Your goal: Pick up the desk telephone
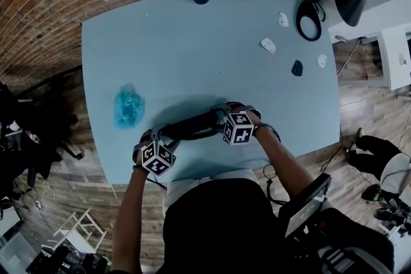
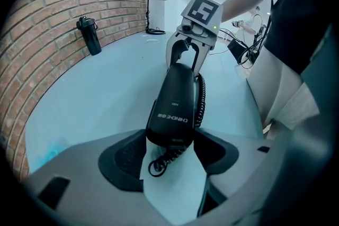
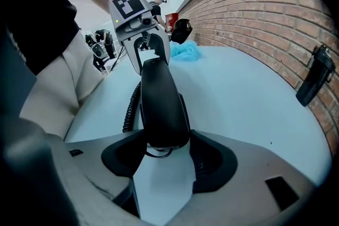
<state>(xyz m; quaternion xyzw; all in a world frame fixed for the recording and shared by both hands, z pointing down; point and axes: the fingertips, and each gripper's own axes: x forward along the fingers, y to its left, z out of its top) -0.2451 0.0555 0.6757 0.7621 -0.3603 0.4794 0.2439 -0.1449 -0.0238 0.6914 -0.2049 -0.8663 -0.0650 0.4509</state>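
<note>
Nearest the lens in each gripper view stand that gripper's own grey fingers with their dark pads. Left gripper [image 2: 170, 152]: fingers spread wide, astride one end of the handset [image 2: 175, 103], pads close on either flank but not visibly clamping. Right gripper [image 3: 161, 153]: likewise released, astride the opposite end. Of the desk telephone, only this handset and its coiled cord [image 2: 200, 100] show; no base can be seen. Location: flat on the pale blue bench [image 1: 205, 42], near the edge closest to the person, lying lengthwise between the two grippers.

Handling (judged): a rigid moulded plastic shell, probably light and not fragile under a moderate grip. Its glossy, rounded back suggests it could slip or roll between the pads. The cord is springy and is likely to trail and tug once the handset leaves the bench. Best hold: across the narrow flanks at each end, where the fingers now stand, with both ends kept level.

Appearance: black, elongated and gently arched, with small pale lettering on the back towards the left gripper's end. The cord is black, with a loose loop lying on the bench between the left fingers.
</note>
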